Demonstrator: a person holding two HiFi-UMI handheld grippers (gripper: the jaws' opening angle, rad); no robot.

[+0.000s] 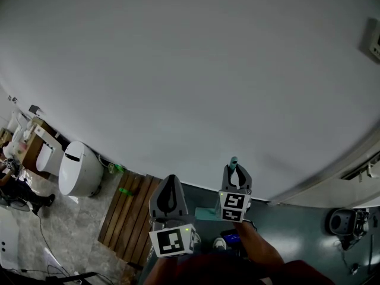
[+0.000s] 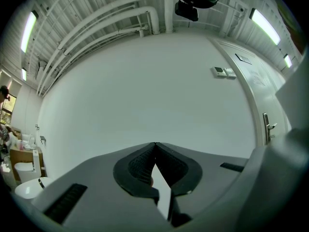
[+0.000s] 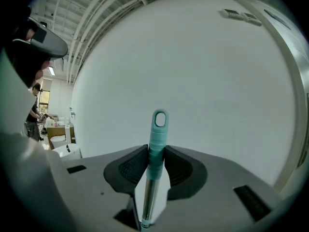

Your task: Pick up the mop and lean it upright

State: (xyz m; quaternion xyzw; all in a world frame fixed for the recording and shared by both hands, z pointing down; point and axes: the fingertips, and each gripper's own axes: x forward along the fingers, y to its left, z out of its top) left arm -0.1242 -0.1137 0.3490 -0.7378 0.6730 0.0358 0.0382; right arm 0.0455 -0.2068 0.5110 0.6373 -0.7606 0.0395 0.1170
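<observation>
Teal plastic caps the top of the mop (image 1: pixel 233 161). In the head view that tip shows low and right of centre, poking up just above the right gripper (image 1: pixel 236 174), against a broad pale wall (image 1: pixel 178 70) that fills most of the frame. The left gripper (image 1: pixel 171 180) stands just to its left, a little lower, with its marker cube facing the camera. A white toilet (image 1: pixel 80 170) sits at the left edge, and brown wooden slats (image 1: pixel 127 215) lie on the floor between it and the grippers.

In the left gripper view, the left gripper (image 2: pixel 155 145) points at the same bare wall (image 2: pixel 145 91). Its jaws are together, the tips meeting in a point with nothing between them. White pipes (image 2: pixel 120 23) run across the ceiling at the upper left, and a door (image 2: pixel 258 95) stands at the right.

In the right gripper view, the mop (image 3: pixel 157 139) stands upright in the middle of the frame. Its handle is a shiny metal tube, ending in a ribbed teal grip with an oval hanging hole at the very top. The right gripper (image 3: pixel 155 153) has its jaws clamped on that teal grip, a dark textured pad (image 3: pixel 135 166) lying against it on either side, while the hole end rises clear above them. Behind it is the wall (image 3: pixel 203 71), with the toilet (image 3: pixel 67 150) at the left.
</observation>
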